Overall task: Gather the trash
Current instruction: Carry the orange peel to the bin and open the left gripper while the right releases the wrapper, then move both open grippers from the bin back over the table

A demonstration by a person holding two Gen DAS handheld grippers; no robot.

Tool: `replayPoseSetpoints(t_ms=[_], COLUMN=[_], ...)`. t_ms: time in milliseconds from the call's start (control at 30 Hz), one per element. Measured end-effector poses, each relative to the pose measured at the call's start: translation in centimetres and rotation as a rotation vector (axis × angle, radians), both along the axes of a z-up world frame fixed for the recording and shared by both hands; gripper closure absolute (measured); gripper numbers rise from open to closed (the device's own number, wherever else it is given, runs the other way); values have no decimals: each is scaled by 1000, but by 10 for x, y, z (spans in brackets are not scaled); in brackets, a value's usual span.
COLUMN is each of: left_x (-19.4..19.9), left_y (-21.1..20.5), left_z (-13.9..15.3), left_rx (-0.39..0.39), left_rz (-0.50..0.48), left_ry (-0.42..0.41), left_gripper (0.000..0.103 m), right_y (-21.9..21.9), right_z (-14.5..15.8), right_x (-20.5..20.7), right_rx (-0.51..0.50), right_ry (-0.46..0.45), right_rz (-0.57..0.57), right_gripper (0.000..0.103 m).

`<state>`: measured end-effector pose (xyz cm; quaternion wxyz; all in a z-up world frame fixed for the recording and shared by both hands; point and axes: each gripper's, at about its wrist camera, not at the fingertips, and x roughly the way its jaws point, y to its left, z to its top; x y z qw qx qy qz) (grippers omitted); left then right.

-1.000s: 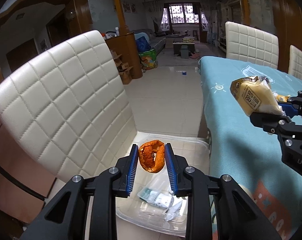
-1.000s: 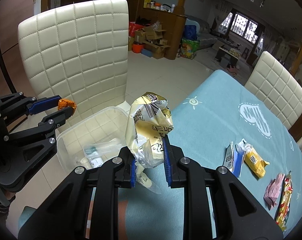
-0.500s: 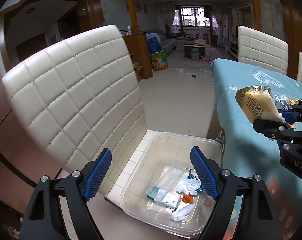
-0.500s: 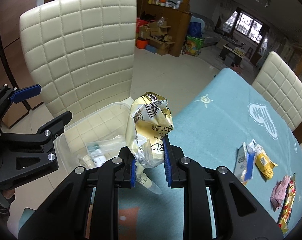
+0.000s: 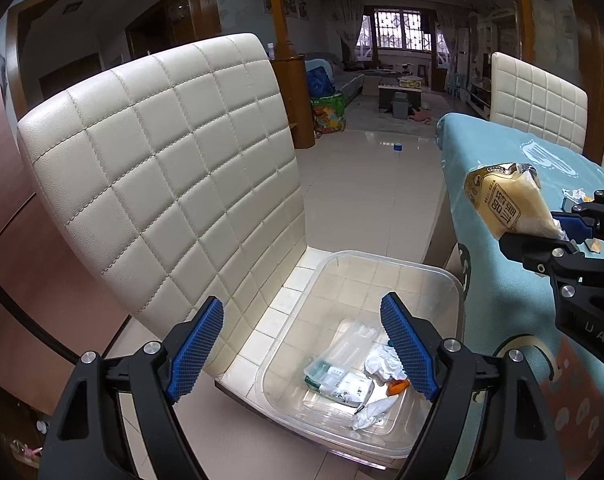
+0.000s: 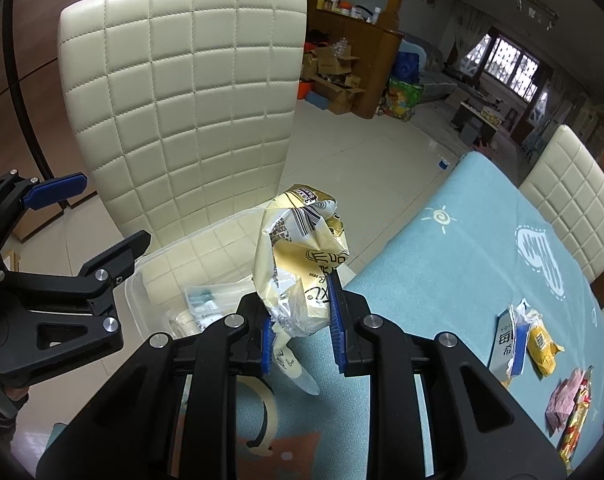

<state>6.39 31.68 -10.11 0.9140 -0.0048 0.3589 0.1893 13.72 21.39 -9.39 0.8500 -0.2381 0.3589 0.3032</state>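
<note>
Left wrist view: left gripper (image 5: 302, 348), jaws now spread wide and empty, hangs over the clear bin (image 5: 454, 292) on the chair seat (image 5: 257, 340); the orange peel (image 5: 396, 387) it held a second ago lies inside.

Right wrist view: right gripper (image 6: 299, 326) stays clamped on the yellow wrapper (image 6: 302, 264) at the table edge (image 6: 382, 276), next for the bin.

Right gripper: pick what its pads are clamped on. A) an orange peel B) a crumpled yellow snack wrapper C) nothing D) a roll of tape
B: the right gripper pinches the crumpled yellow snack wrapper between its blue pads, held above the table edge.
</note>
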Motion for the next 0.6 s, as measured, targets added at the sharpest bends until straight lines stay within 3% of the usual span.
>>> replayPoseSetpoints(t_ms=[33, 67, 133, 267, 600], left_x=[-1, -1, -1, 1, 6], left_y=[0, 1, 0, -3, -26], left_z=[0, 1, 1, 1, 14], left_rx=[-1, -3, -5, 6, 18], left_rz=[1, 1, -2, -7, -54], left_ry=[-2, -3, -2, 2, -8], left_gripper=[24, 24, 24, 24, 24], right_y=[-1, -2, -6, -16, -53], right_z=[0, -1, 1, 7, 15], right_x=[0, 0, 0, 0, 5], right_rx=[-3, -4, 11, 24, 63], right_ry=[-1, 4, -13, -57, -46], right_rz=[-2, -8, -29, -50, -117], right_gripper=[71, 51, 25, 27, 27])
